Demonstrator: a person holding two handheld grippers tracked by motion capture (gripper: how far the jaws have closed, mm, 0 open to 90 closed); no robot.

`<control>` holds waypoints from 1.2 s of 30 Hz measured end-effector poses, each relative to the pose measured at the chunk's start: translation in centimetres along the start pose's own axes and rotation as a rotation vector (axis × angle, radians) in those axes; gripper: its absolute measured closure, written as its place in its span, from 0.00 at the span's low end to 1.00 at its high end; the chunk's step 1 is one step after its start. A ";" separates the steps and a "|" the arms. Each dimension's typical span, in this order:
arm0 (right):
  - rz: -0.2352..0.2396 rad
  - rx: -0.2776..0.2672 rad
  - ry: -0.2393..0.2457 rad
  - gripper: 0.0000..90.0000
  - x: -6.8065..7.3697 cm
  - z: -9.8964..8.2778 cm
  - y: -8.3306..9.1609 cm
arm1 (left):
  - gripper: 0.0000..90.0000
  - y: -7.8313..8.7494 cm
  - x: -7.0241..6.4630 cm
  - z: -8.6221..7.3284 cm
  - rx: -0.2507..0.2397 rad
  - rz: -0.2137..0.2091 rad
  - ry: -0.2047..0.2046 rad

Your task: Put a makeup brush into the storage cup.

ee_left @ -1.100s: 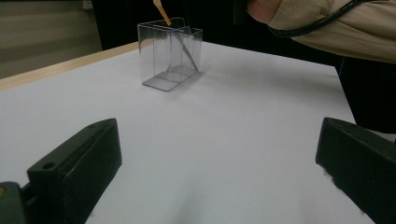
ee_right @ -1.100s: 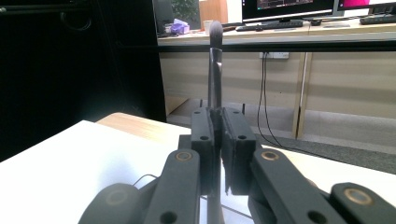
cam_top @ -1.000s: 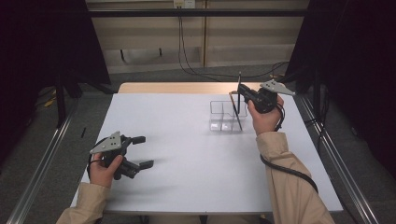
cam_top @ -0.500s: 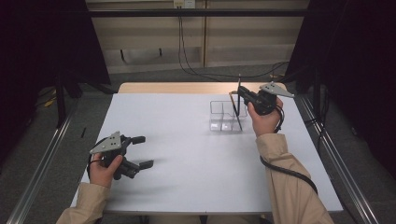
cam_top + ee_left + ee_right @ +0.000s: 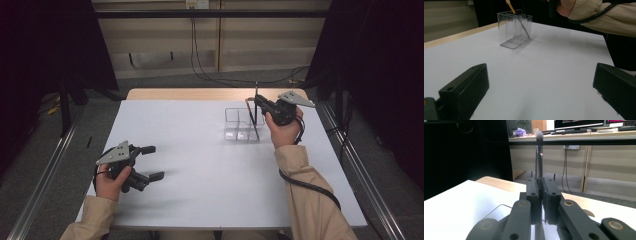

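Brush [image 5: 539, 157] lower end hidden behind right gripper [image 5: 540, 187].

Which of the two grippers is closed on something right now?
The right gripper, up by the clear organizer: its jaws pinch a thin dark brush standing upright. The left gripper rests on the table, jaws wide apart, holding nothing.

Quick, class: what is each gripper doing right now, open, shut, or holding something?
Left gripper: open, holding nothing, low over the white table.
Right gripper: shut on a makeup brush, upright, above the clear organiser.
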State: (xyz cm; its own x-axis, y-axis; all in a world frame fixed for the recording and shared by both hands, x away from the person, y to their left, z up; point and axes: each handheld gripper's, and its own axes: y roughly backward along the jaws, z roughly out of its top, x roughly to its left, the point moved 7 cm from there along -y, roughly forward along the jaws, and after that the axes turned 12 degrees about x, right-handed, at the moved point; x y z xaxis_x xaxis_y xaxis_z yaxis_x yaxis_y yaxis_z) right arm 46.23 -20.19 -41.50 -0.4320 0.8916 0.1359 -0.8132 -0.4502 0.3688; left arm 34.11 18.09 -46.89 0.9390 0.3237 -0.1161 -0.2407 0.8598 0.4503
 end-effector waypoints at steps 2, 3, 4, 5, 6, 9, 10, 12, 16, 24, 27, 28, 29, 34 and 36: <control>-0.001 0.000 0.001 0.94 0.0 0.0 0.1 | 0.00 0.0 0.0 0.0 0.002 -0.002 -0.005; -0.001 -0.001 0.003 0.94 0.0 0.0 0.1 | 0.00 0.0 0.0 0.0 0.002 0.000 -0.007; 0.002 0.000 0.006 0.94 0.1 -0.1 0.1 | 0.00 0.0 0.0 0.0 0.003 0.001 -0.010; 0.001 0.002 0.005 0.94 0.1 -0.1 0.1 | 0.00 0.0 0.0 0.0 0.003 0.000 -0.008; 0.004 0.003 0.004 0.94 0.1 -0.2 0.0 | 0.00 0.0 0.0 0.0 0.004 0.001 -0.009; 0.000 0.007 0.008 0.94 0.1 -0.4 0.0 | 0.00 0.0 0.0 0.0 0.002 0.001 -0.008; 0.003 0.006 0.006 0.94 0.1 -0.4 0.0 | 0.00 0.0 0.0 0.0 0.002 0.000 -0.007; 0.001 0.011 0.009 0.94 0.1 -0.6 -0.1 | 0.00 0.0 0.0 0.0 0.003 0.000 -0.005; 0.004 0.019 0.015 0.94 0.3 -0.8 -0.3 | 0.00 0.0 0.0 0.0 0.003 -0.003 -0.009; 0.011 0.022 0.018 0.94 0.5 -1.0 -0.3 | 0.00 0.0 0.0 0.0 0.003 0.001 -0.006; 0.013 0.030 0.023 0.94 0.5 -1.2 -0.3 | 0.00 0.0 0.0 0.0 0.003 0.000 -0.007; 0.013 0.030 0.023 0.94 0.5 -1.2 -0.3 | 0.00 0.0 0.0 0.0 0.003 0.000 -0.007; 0.012 0.029 0.022 0.94 0.5 -1.2 -0.3 | 0.00 0.0 0.0 0.0 0.002 0.000 -0.007; 0.013 0.039 0.025 0.94 0.5 -1.4 -0.3 | 0.00 0.0 0.0 0.0 0.002 0.000 -0.007; 0.013 0.041 0.027 0.94 0.6 -1.4 -0.2 | 0.00 0.0 0.0 0.0 0.003 0.000 -0.007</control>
State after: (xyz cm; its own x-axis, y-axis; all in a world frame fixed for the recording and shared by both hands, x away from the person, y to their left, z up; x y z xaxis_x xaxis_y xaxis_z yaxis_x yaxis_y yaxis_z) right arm 45.62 -19.62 -42.81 -0.4533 0.8837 0.1165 -0.7911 -0.4591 0.4042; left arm 34.11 18.10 -46.86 0.9406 0.3211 -0.1102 -0.2401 0.8587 0.4527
